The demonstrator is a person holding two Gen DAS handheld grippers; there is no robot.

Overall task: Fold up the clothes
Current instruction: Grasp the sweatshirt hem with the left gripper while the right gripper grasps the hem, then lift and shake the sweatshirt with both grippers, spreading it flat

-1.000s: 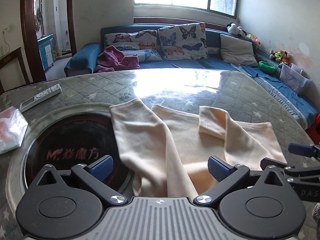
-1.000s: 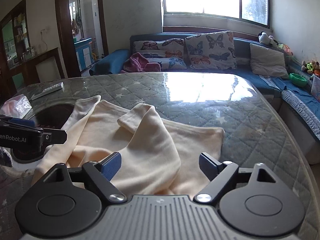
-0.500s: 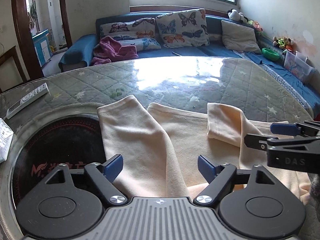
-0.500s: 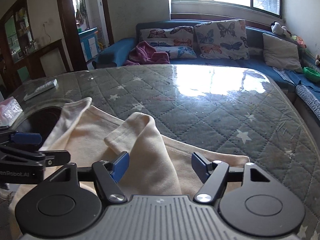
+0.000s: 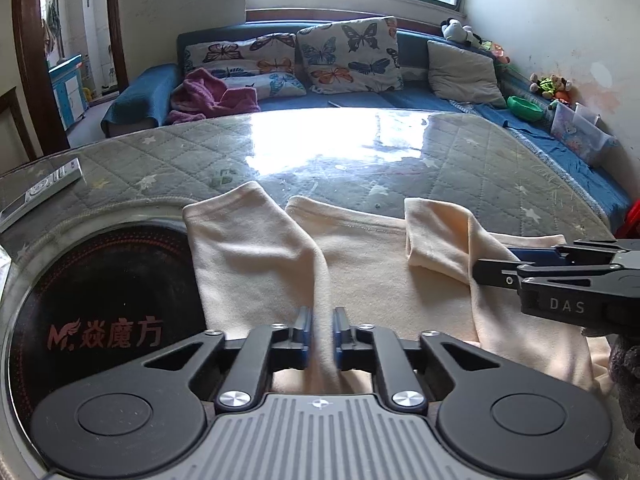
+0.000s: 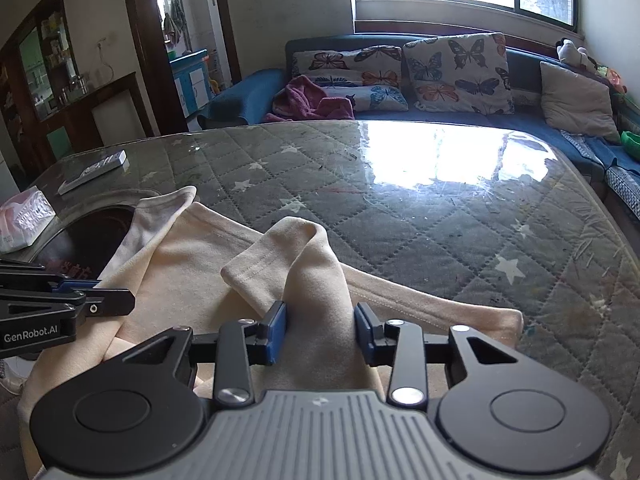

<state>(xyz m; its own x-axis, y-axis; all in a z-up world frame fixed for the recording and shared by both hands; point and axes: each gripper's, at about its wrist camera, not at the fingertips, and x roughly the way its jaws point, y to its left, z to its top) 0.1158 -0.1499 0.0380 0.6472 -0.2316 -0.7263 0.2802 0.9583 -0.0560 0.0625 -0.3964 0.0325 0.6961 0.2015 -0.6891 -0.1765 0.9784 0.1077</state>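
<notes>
A living room with a blue sofa [image 5: 400, 98] under a bright window, butterfly cushions [image 5: 348, 56] along its back and a purple garment [image 5: 212, 94] heaped at its left end. In front stands a glass-topped table [image 6: 440, 208] over a grey quilted cover with stars. A cream long-sleeved top [image 5: 380, 280] lies spread at the table's near edge, partly over a round black cooktop [image 5: 100, 292] set into the left side. A remote control [image 5: 40, 194] rests near the far left edge, and a tissue pack [image 6: 22, 220] sits just beside the cooktop.

The left gripper [image 5: 320, 334] has its jaws closing, the blue pads nearly together and pinching a raised ridge of the top's left sleeve. The right gripper [image 6: 320, 330] is closing too, its pads pressed against both sides of the bunched right sleeve, whose cuff folds over just ahead of it. Each gripper shows at the edge of the other's view, level over the cloth.
</notes>
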